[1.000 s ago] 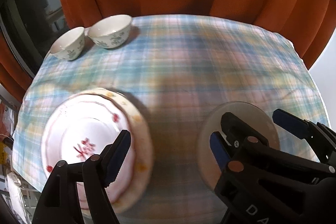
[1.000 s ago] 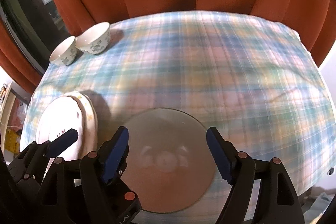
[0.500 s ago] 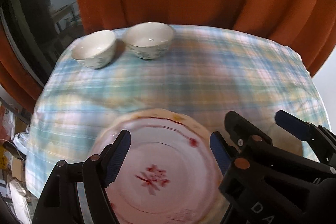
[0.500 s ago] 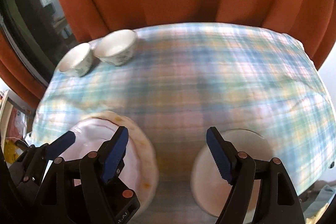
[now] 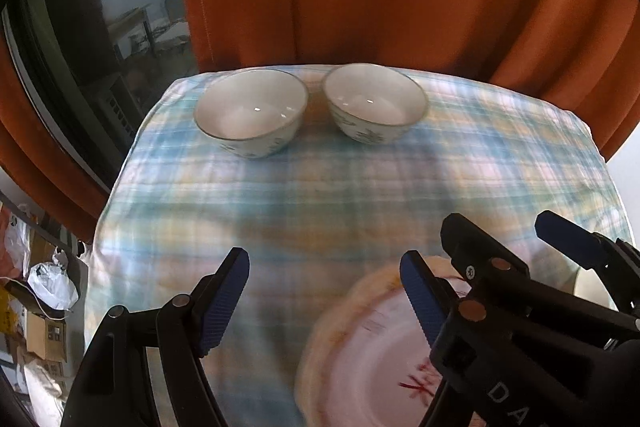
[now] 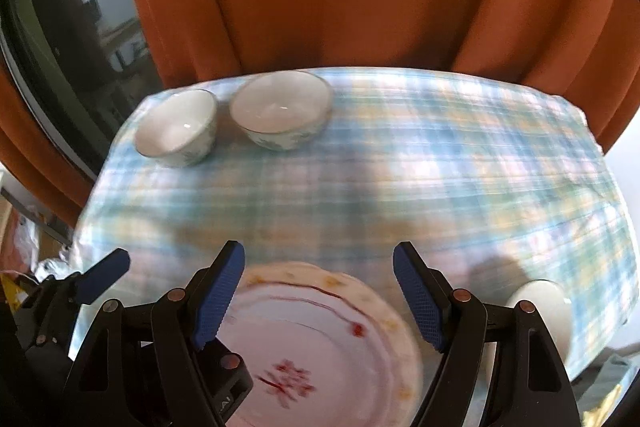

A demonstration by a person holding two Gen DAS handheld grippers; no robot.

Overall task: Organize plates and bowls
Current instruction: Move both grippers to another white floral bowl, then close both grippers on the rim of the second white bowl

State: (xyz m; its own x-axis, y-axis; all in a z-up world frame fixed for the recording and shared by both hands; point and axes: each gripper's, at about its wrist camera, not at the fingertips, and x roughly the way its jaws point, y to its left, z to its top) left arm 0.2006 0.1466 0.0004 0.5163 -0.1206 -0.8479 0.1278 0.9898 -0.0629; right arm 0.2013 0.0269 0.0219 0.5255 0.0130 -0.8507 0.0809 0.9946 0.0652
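Two bowls (image 5: 250,113) (image 5: 375,103) side by side, apart, upper centre of left view, upright, both empty

Likely next step: nest one bowl in other; grip by rim, lift straight, lower gently

Stacked plates (image 6: 320,343) lower centre of right view, floral plate on top, nothing on it

Left gripper (image 5: 325,301) jaws spread wide, empty; right gripper (image 6: 319,297) same

Plaid cloth (image 6: 460,167) covers bench
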